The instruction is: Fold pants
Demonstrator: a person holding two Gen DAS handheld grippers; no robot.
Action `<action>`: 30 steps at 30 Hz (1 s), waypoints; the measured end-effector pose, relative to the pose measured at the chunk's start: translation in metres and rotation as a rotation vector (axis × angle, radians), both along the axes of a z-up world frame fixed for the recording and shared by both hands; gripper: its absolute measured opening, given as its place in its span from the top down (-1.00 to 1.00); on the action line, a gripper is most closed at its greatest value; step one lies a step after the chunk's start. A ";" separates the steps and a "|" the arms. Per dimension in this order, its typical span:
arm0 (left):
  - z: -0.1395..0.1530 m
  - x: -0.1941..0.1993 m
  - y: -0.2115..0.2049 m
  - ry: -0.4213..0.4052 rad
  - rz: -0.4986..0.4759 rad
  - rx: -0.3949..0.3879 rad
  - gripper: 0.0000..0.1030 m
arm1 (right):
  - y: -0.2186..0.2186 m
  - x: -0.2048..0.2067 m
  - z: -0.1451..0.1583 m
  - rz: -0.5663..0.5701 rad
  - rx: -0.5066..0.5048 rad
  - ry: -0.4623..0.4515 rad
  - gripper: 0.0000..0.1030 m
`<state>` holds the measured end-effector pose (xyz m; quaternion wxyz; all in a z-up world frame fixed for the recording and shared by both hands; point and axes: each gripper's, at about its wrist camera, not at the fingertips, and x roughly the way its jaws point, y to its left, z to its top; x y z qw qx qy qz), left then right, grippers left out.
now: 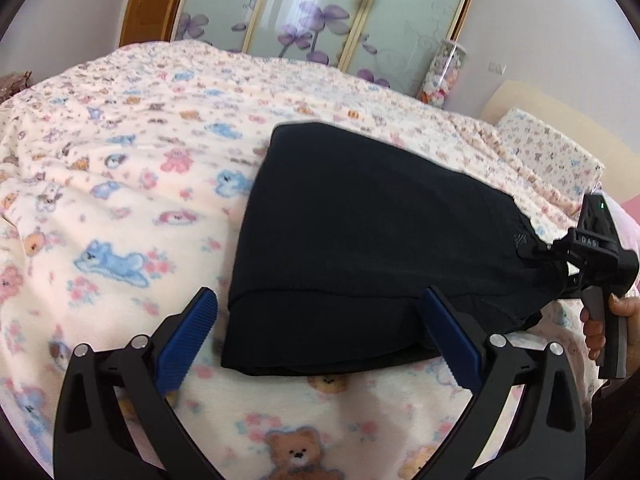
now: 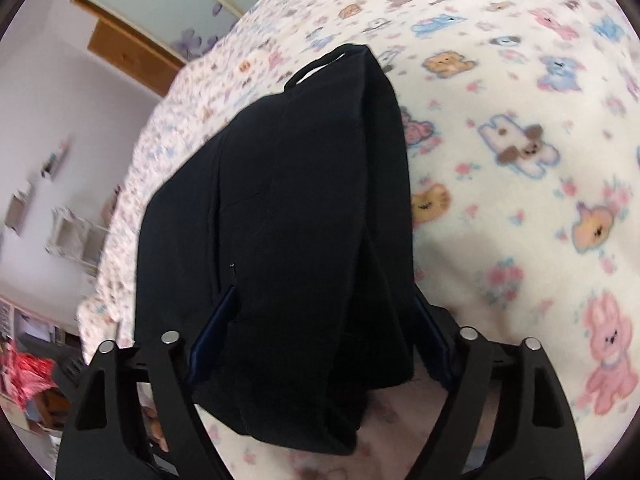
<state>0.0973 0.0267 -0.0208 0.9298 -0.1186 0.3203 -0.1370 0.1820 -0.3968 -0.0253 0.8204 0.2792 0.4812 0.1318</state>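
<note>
A bed (image 1: 120, 200) with a teddy-print blanket fills both views. Folded black pants (image 1: 380, 240) lie mid-frame. The right gripper (image 2: 324, 332) clamps their near end; the left gripper (image 1: 320, 320) hangs spread, empty. A wardrobe (image 1: 320, 8) stands top centre.

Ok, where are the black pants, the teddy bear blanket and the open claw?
black pants (image 1: 380, 240): left wrist view, middle of the folded cloth.
teddy bear blanket (image 1: 120, 168): left wrist view, bare patch left of the pants.
left claw (image 1: 320, 340): left wrist view, midway between its blue fingertips.
</note>
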 end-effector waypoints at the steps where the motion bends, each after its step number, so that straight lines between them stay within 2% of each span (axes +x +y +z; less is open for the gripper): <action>1: 0.002 -0.002 0.003 -0.014 0.004 -0.014 -0.97 | -0.001 -0.002 0.001 -0.001 0.018 -0.014 -0.39; 2: 0.004 -0.003 0.006 -0.027 0.010 -0.029 -0.97 | 0.000 -0.005 0.003 0.005 0.054 -0.037 -0.26; 5: 0.008 -0.007 0.016 -0.060 0.039 -0.089 -0.97 | 0.011 -0.014 0.012 0.057 0.116 -0.115 -0.21; 7: 0.009 -0.006 0.019 -0.061 0.053 -0.102 -0.97 | 0.012 -0.005 0.005 0.064 0.127 -0.102 -0.21; 10: 0.008 -0.005 0.019 -0.048 0.059 -0.095 -0.97 | -0.003 0.000 -0.007 0.019 0.044 -0.029 -0.29; 12: 0.007 -0.004 0.020 -0.048 0.060 -0.099 -0.97 | -0.001 -0.005 0.000 0.042 -0.023 -0.018 -0.45; 13: 0.007 -0.004 0.021 -0.046 0.063 -0.103 -0.97 | 0.003 -0.009 0.007 0.054 -0.095 -0.021 -0.66; 14: 0.007 -0.002 0.023 -0.044 0.065 -0.106 -0.97 | 0.004 -0.012 0.010 0.064 -0.146 -0.028 -0.75; 15: 0.006 -0.001 0.024 -0.037 0.066 -0.111 -0.97 | 0.002 -0.013 0.010 0.069 -0.155 -0.031 -0.76; 18: 0.005 0.000 0.023 -0.029 0.063 -0.111 -0.97 | -0.011 -0.009 -0.002 0.060 -0.078 0.006 -0.76; 22: 0.005 -0.002 0.023 -0.033 0.058 -0.111 -0.97 | -0.016 0.004 -0.011 0.065 0.133 -0.008 -0.71; 25: 0.006 -0.002 0.024 -0.037 0.056 -0.117 -0.97 | -0.029 0.010 -0.021 0.060 0.251 -0.006 -0.69; 26: 0.007 -0.002 0.025 -0.038 0.056 -0.120 -0.97 | -0.032 0.012 -0.025 0.050 0.259 -0.006 -0.51; 30: 0.022 -0.003 0.030 -0.047 0.071 -0.109 -0.97 | -0.031 0.007 -0.019 0.054 0.260 -0.070 -0.16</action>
